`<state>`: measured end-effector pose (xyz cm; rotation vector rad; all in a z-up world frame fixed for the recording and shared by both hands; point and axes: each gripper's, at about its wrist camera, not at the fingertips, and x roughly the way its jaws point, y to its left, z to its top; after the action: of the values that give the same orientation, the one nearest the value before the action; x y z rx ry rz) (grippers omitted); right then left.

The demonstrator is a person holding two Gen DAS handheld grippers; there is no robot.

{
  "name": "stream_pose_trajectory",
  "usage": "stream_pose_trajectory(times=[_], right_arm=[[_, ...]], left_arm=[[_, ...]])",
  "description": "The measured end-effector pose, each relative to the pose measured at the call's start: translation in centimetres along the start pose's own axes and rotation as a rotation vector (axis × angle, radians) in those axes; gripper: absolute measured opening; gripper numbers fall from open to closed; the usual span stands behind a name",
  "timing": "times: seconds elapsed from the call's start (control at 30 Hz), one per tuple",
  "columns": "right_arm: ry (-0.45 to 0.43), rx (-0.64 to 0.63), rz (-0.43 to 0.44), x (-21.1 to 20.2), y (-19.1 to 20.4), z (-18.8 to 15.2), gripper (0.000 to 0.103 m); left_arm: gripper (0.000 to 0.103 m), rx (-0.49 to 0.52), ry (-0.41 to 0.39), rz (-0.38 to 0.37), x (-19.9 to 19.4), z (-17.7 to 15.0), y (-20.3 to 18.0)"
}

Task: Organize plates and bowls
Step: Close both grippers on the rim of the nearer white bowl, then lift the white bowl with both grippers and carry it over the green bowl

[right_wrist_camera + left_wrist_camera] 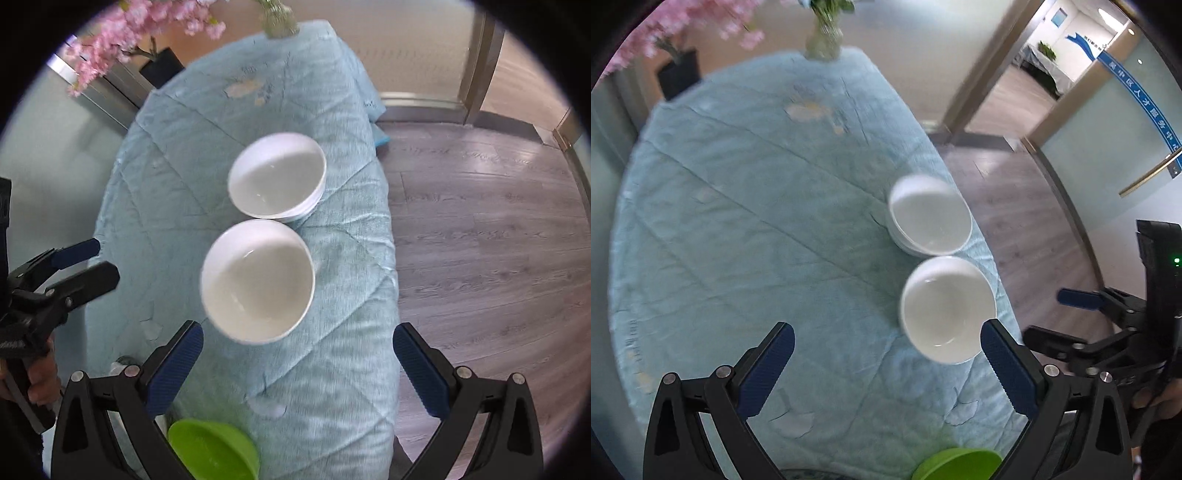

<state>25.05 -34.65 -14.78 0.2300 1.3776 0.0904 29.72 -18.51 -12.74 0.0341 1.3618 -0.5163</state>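
Left gripper (886, 354) wide open, empty, above blue tablecloth (738, 221). Single white bowl (258, 280) on cloth near its right edge; stack of white bowls (277, 175) touching behind it. Green bowl (212, 448) nearer than single bowl. Right gripper (297, 354) wide open, empty.

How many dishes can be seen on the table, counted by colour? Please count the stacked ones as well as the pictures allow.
White bowls: at least 3. The near single bowl, plus the far stack, which shows at least 2 rims; the exact number is too blurred to tell.
Green dishes: 1. The green dish sits at the near table edge.
Total: at least 4 dishes.
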Motion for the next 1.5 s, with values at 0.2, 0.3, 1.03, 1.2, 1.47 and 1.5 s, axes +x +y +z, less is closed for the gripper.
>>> stream_pose_trajectory(times=[0.2,0.3,1.03,1.2,1.47,1.5], right_arm=[[0.076,0.087,-0.017,3.6,-0.9,0.7,0.073],[0.108,0.123,0.012,4.8,-1.1,0.7,0.060],[0.183,0.276,0.005,7.9,-2.5,1.8,0.004],[0.176,0.260,-0.007,7.5,-2.1,1.8,0.004],[0.095,0.256,0.015,3.0,-0.9,0.9,0.004],[0.080,0.247,0.021,2.0,-0.6,0.6,0.004]], left_arm=[[0.079,-0.015,0.146,-0.087,6.0,1.1,0.4],[0.068,-0.005,0.179,-0.102,8.0,1.3,0.4],[0.004,0.018,0.277,-0.120,13.4,3.3,0.0],[0.001,0.051,0.280,-0.066,13.2,3.2,-1.0],[0.000,0.104,0.213,-0.018,8.2,3.3,-3.5],[0.000,0.103,0.206,-0.020,7.1,3.1,-3.8]])
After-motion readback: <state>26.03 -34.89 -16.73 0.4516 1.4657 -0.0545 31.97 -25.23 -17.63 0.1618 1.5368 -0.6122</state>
